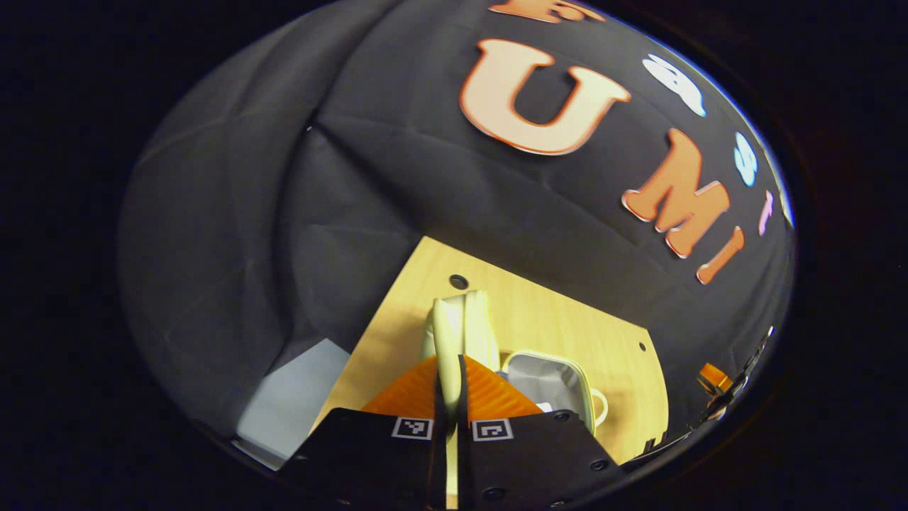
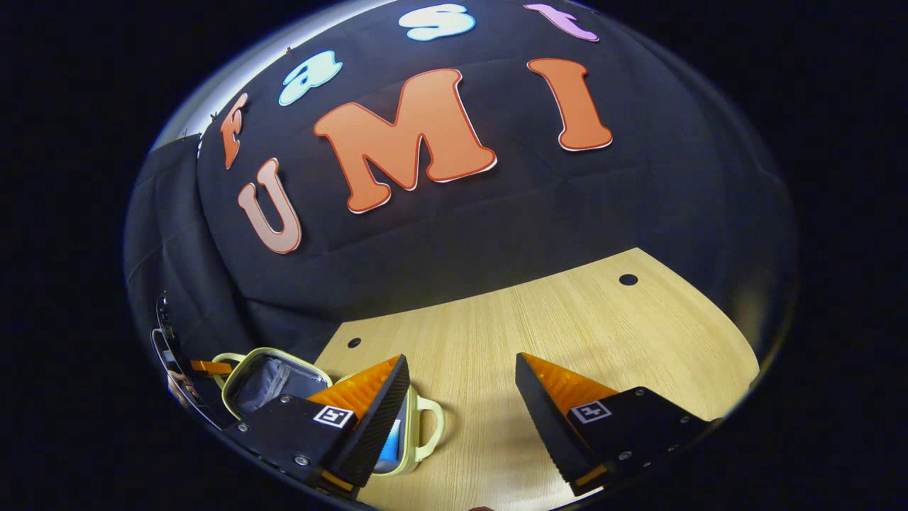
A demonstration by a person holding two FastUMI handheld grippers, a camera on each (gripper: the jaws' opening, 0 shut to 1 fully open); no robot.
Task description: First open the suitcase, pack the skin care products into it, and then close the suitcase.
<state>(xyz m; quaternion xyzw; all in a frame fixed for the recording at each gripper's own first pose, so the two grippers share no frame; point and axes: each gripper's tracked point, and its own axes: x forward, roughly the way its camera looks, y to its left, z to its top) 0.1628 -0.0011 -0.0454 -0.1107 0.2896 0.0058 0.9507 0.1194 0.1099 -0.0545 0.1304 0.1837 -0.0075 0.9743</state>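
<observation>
A small cream suitcase stands open on the wooden table. In the left gripper view I see its raised lid edge-on, and my left gripper is shut on the rim of that lid. The base with its grey lining and a handle lies just to the right of the fingers. In the right gripper view the lid stands up at the far left. The base's handle pokes out beside my left finger, and something blue lies inside. My right gripper hangs open over bare table, holding nothing.
The table ends close behind the suitcase, where the black cloth wall rises. Small round holes dot the tabletop. A pale grey surface lies beyond the table's left edge in the left gripper view.
</observation>
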